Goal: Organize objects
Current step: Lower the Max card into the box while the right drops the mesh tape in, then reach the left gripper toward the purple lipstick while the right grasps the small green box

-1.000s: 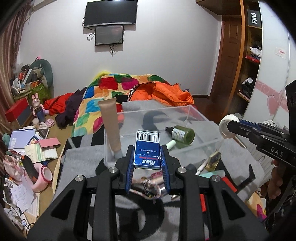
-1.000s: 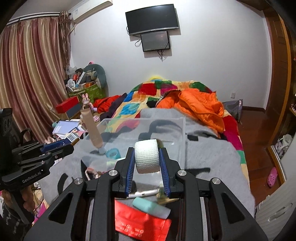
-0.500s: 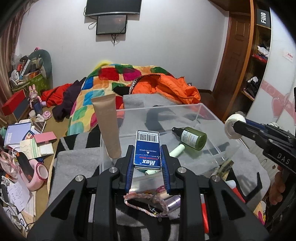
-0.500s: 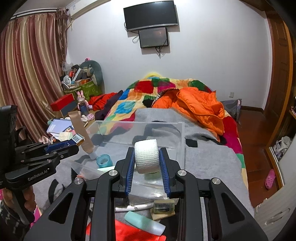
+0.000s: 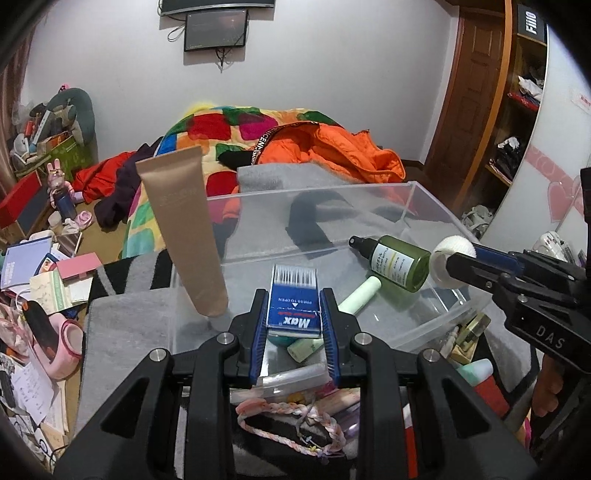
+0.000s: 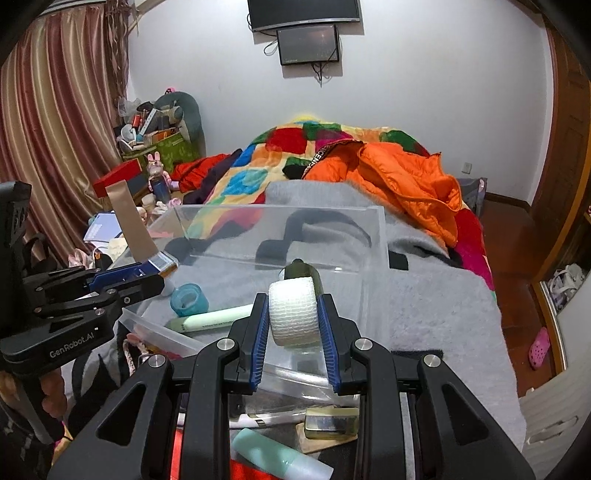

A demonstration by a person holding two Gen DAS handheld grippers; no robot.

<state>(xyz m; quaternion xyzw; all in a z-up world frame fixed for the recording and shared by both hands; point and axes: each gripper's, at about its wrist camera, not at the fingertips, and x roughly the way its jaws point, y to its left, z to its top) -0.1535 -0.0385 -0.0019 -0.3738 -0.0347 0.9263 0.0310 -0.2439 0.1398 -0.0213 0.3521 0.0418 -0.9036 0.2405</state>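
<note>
Both grippers are loaded right now. Left gripper [image 5: 294,318] has its jaws pinching a blue Max staple box [image 5: 294,302], held over the near edge of the clear bin [image 5: 436,218]. Right gripper [image 6: 293,320] jaws are clamped on a white gauze roll [image 6: 293,312], also over the bin, just beside the green spray bottle [image 5: 400,263]. The bin sits on the grey blanket [image 6: 436,295] at the bed's near end.

1. The blue box [image 5: 294,302] clamped between the left gripper's [image 5: 294,314] fingers reads "Max" and "PRESS TO OPEN", under a barcode.
2. The right gripper's [image 5: 532,295] black body reads "DAS".
3. In the right wrist view, the left gripper's body reads "GenRobot.AI".
4. A black sign [image 5: 531,18] at the wardrobe's top edge reads "Fiiio".
5. The green bottle's [image 5: 400,263] label text is too small to read.
</note>
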